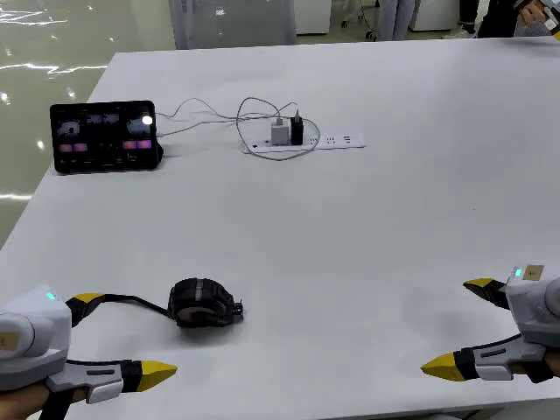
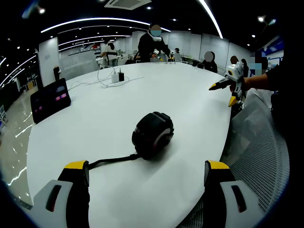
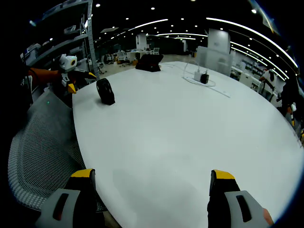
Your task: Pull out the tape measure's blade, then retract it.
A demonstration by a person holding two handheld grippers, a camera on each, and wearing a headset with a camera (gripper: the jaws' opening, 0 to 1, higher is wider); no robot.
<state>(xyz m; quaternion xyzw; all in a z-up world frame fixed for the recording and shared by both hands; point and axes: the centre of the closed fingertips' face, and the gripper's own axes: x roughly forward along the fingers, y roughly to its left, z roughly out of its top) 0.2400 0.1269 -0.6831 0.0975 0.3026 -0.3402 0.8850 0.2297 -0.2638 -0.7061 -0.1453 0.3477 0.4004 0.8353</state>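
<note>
A black tape measure point(image 1: 204, 303) lies on the white table point(image 1: 367, 227) near its front left, with a black strap point(image 1: 131, 302) trailing to the left. My left gripper point(image 1: 122, 337) is open just left of it, its yellow-tipped fingers apart and the strap's end near the upper tip. In the left gripper view the tape measure point(image 2: 153, 134) sits a short way ahead between the jaws, untouched. My right gripper point(image 1: 464, 328) is open at the front right, far from the tape measure point(image 3: 105, 90), holding nothing.
A dark tablet point(image 1: 105, 136) with a lit screen stands at the back left. A white power strip point(image 1: 306, 142) with chargers and looped cables lies behind the middle. People stand beyond the table's far side point(image 2: 154, 40). A mesh chair seat point(image 3: 42, 147) is below the table edge.
</note>
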